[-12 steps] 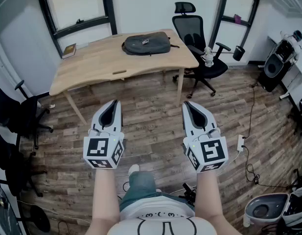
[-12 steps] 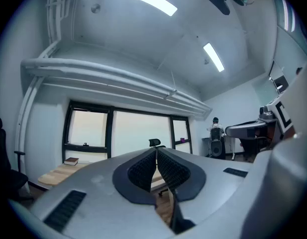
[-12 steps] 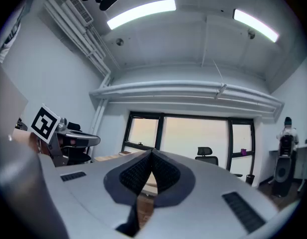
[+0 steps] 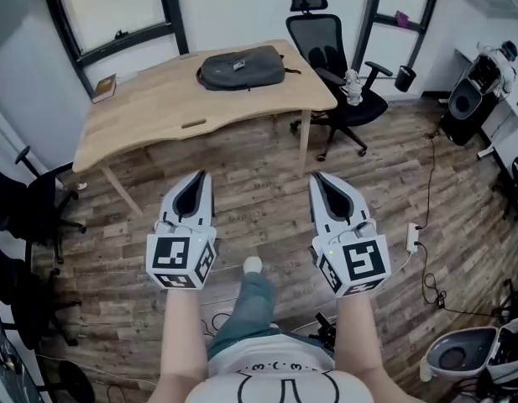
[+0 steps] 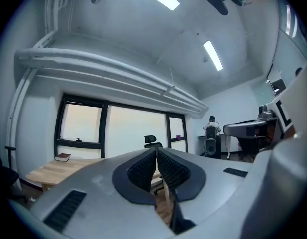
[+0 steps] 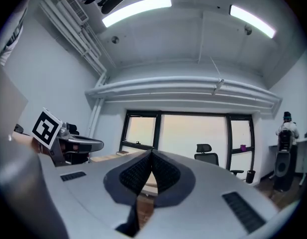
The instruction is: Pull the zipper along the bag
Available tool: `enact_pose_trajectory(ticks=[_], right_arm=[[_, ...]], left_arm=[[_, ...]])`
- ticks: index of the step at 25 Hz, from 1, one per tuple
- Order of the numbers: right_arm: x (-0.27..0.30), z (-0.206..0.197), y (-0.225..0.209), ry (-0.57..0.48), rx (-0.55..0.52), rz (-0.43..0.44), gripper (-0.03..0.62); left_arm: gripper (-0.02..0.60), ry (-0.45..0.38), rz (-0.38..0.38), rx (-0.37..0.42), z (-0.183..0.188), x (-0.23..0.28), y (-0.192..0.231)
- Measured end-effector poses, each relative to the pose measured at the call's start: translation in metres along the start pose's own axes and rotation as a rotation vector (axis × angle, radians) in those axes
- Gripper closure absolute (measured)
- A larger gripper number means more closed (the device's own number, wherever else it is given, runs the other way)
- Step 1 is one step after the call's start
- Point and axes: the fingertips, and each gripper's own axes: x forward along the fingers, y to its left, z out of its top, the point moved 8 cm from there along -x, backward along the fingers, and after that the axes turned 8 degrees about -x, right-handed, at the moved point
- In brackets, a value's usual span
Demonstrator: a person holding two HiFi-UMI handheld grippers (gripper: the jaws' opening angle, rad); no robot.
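A dark grey bag lies flat on the far side of a wooden table, well ahead of both grippers. My left gripper and right gripper are held level over the wooden floor, side by side, short of the table. Both are shut with nothing between the jaws. In the left gripper view the pads meet at the tip; in the right gripper view the pads meet too. The bag does not show in either gripper view.
A black office chair stands right of the table, and another chair at the left edge. A book lies on the table's left corner. A power strip and cables lie on the floor at right.
The table, bag and chair have shifted lower and closer in the head view. The person's foot has stepped forward. Both grippers keep their pose and stay shut.
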Motion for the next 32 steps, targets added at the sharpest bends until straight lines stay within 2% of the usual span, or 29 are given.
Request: enact_pose_trajectory(ticks=[6, 10, 11, 12, 18, 23, 27, 32], right_arm=[[0.057, -0.019, -0.020, -0.002, 0.030, 0.001, 0.554], [0.110, -0.027, -0.030, 0.047, -0.037, 0.035, 0.553], [0.125, -0.028, -0.032, 0.057, -0.043, 0.052, 0.494], [0.141, -0.029, -0.035, 0.063, -0.039, 0.063, 0.482], [0.230, -0.039, -0.057, 0.106, -0.051, 0.031, 0.542], [0.291, -0.046, -0.068, 0.130, -0.057, 0.031, 0.543], [0.322, -0.053, -0.068, 0.148, -0.091, 0.034, 0.543], [0.343, -0.065, -0.079, 0.158, -0.050, 0.028, 0.543]], left_arm=[[0.561, 0.035, -0.017, -0.021, -0.015, 0.054, 0.031], [0.561, 0.037, -0.029, -0.076, -0.022, 0.097, 0.059], [0.561, 0.034, -0.036, -0.082, -0.022, 0.108, 0.067], [0.561, 0.036, -0.044, -0.082, -0.023, 0.120, 0.075], [0.561, 0.037, -0.068, -0.062, -0.022, 0.194, 0.122], [0.561, 0.040, -0.095, -0.038, -0.023, 0.247, 0.153], [0.560, 0.059, -0.095, -0.065, -0.030, 0.274, 0.170], [0.561, 0.091, -0.075, -0.094, -0.044, 0.295, 0.182]])
